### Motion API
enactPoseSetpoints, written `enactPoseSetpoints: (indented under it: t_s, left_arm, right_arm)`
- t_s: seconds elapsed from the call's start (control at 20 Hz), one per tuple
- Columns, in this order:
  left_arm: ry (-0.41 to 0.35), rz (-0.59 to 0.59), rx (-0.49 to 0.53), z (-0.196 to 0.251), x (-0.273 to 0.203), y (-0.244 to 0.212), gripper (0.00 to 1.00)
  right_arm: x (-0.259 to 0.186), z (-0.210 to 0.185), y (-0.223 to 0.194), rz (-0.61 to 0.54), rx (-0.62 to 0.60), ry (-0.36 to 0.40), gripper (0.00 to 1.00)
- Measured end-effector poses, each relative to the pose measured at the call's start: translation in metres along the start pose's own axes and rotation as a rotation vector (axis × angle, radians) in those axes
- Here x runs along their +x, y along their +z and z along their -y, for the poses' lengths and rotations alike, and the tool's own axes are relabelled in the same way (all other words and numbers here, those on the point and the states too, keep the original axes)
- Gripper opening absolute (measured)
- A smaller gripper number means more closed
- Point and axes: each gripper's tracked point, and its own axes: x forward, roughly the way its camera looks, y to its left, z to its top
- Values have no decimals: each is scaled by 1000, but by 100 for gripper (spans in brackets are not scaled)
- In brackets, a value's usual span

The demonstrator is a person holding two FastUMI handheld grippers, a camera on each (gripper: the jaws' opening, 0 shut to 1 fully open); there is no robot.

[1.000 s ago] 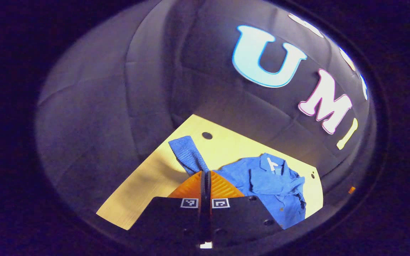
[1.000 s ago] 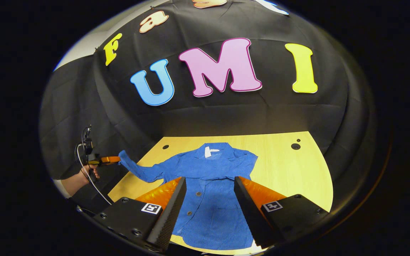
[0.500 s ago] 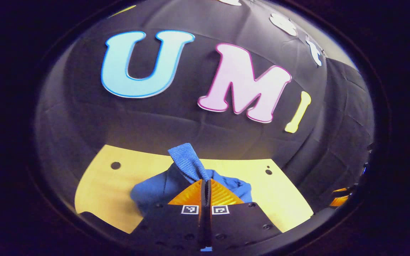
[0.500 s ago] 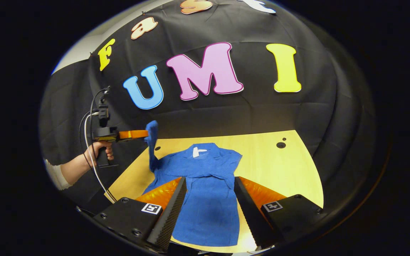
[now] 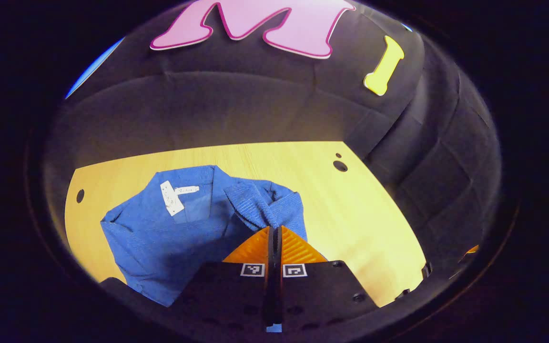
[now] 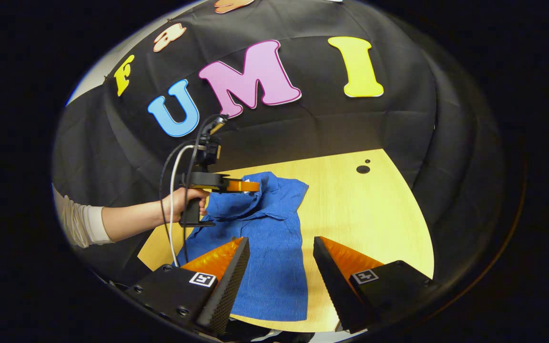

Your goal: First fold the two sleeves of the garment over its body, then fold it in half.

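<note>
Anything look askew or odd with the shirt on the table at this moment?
Nothing odd. The left gripper is shut on a sleeve held over the shirt body, mid-fold. The right gripper hangs open above the hem.

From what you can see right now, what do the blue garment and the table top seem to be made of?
Blue garment: soft woven cloth, probably cotton, matte; fine ribbed lines and limp folds show where the left gripper pinches the sleeve. Table top: pale wood or wood-look laminate, smooth; faint straight grain lines.
</note>
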Motion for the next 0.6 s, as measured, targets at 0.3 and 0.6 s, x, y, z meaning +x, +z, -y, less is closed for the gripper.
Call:
enactPoseSetpoints:
  t_s: [0.3, 0.6]
  left_arm:
    - [-140, -39, 7, 38, 35, -3, 2]
    - [-116, 40, -80, 30, -8, -4, 84]
  right_arm:
    - [13, 27, -18, -58, 14, 3, 87]
    - [25, 28, -29, -87, 40, 28, 87]
